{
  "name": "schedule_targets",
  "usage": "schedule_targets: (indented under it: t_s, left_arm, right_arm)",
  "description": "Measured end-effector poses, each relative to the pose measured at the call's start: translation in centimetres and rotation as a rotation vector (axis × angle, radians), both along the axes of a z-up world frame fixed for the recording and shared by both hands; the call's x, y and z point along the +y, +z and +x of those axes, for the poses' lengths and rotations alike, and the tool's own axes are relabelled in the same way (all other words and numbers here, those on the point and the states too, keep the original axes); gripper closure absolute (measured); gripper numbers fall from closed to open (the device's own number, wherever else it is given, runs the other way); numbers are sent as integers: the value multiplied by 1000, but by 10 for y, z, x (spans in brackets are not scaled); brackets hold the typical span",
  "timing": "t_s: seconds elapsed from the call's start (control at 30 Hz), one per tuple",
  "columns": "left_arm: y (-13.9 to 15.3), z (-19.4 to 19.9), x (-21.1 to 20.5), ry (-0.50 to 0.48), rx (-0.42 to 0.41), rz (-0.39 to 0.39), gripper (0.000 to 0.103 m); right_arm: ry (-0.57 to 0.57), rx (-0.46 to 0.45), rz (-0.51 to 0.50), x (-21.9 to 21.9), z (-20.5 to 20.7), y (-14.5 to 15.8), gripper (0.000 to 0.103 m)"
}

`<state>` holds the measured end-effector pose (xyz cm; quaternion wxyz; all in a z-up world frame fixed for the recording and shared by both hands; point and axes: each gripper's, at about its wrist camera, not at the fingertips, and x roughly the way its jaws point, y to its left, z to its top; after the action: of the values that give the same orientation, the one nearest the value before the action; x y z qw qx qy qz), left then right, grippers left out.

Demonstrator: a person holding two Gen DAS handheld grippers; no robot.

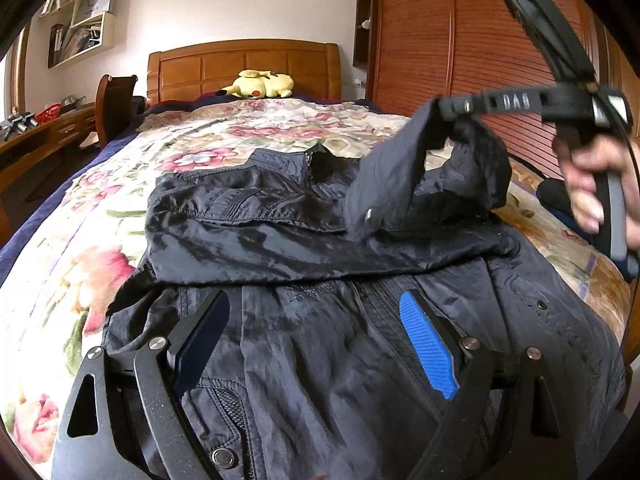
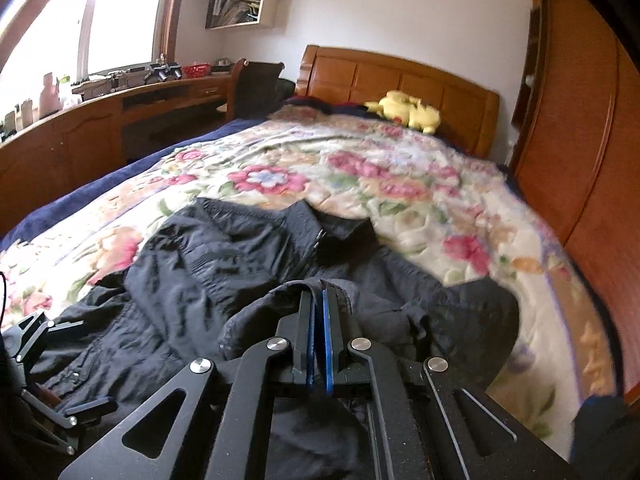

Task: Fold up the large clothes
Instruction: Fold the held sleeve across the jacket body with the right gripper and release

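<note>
One sleeve [image 1: 416, 168] is being lifted over a dark jacket [image 1: 320, 320] lying near the bed's [image 1: 80, 240] foot edge, clamped in the right gripper [image 2: 319, 300]; the left gripper [image 1: 316, 328] is being held agape above the hem, nothing gripped. Folding is judged barely begun.

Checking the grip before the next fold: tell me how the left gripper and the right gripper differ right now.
The left gripper stands open with nothing between its pads, low over the dark jacket; the right gripper is shut on the jacket's sleeve. The left one is near the jacket's lower front; the right one holds the sleeve lifted above the jacket. Both have black frames with blue pads.
</note>
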<state>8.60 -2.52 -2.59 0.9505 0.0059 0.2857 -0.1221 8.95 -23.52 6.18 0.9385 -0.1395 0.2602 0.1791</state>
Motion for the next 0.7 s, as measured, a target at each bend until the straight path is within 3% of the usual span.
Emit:
schedule_targets:
  t_s: [0.13, 0.3, 0.43, 0.47, 0.7]
  left_arm:
    - [0, -1, 3, 4, -1, -3, 15]
    - [1, -2, 8, 9, -4, -9, 15]
    - [0, -2, 8, 11, -1, -13, 15]
    - [0, -2, 8, 10, -1, -12, 15]
    - [0, -2, 9, 8, -1, -13, 15]
  right_arm:
    - [16, 56, -40, 8, -8, -23, 100]
    - [9, 147, -58, 3, -20, -46, 87]
    - [23, 180, -37, -6, -35, -47, 49]
    - [23, 177, -22, -10, -44, -47, 45]
    - [1, 150, -25, -36, -81, -47, 43]
